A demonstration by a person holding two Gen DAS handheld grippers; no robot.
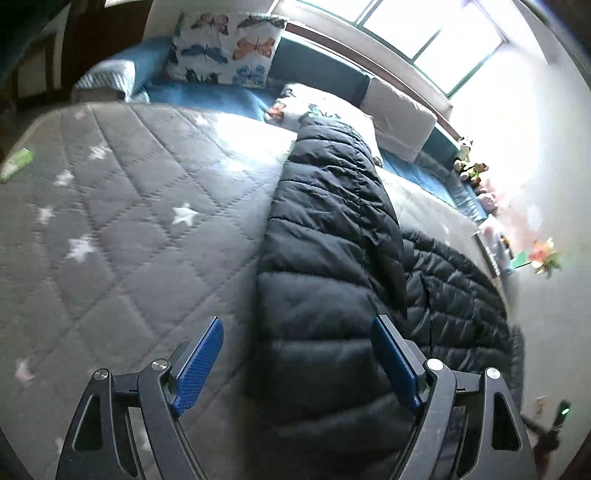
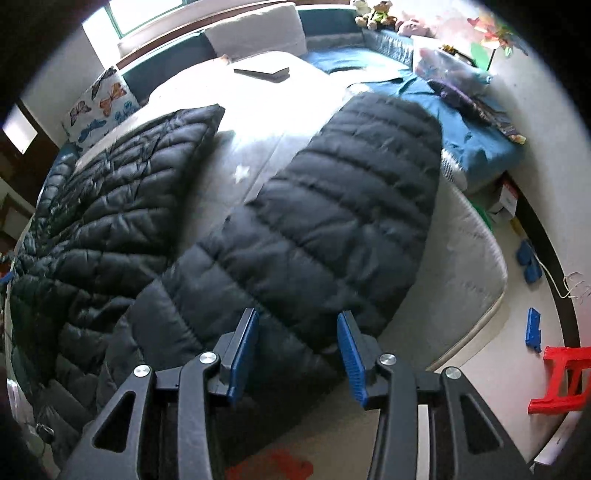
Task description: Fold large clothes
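Two tools are seen from their own wrist cameras, each with black arms and blue pads. Left tool (image 1: 297, 363): its jaws are spread wide, nothing is gripped, and it is held above a black quilted puffer jacket (image 1: 325, 236) at the jacket's edge, with one blue pad (image 1: 201, 365) over the bedcover and the other over the dark fabric. Right tool (image 2: 297, 354): its jaws are set partly apart, and no fabric is seen pinched between them; it is held above a long padded section of the same jacket (image 2: 332, 221).

The jacket is spread across a bed (image 1: 122, 221) covered by a grey quilted cover printed with white stars. In the right wrist view, one broad padded section is laid towards the bed's near corner and a second section is spread out to the left, with a strip of cover shown between them. A butterfly-print cushion (image 1: 225, 48) is propped at the far side of the bed, below a bright window (image 1: 424, 29). A red plastic stool (image 2: 561, 380) is seen on the floor beside the bed.
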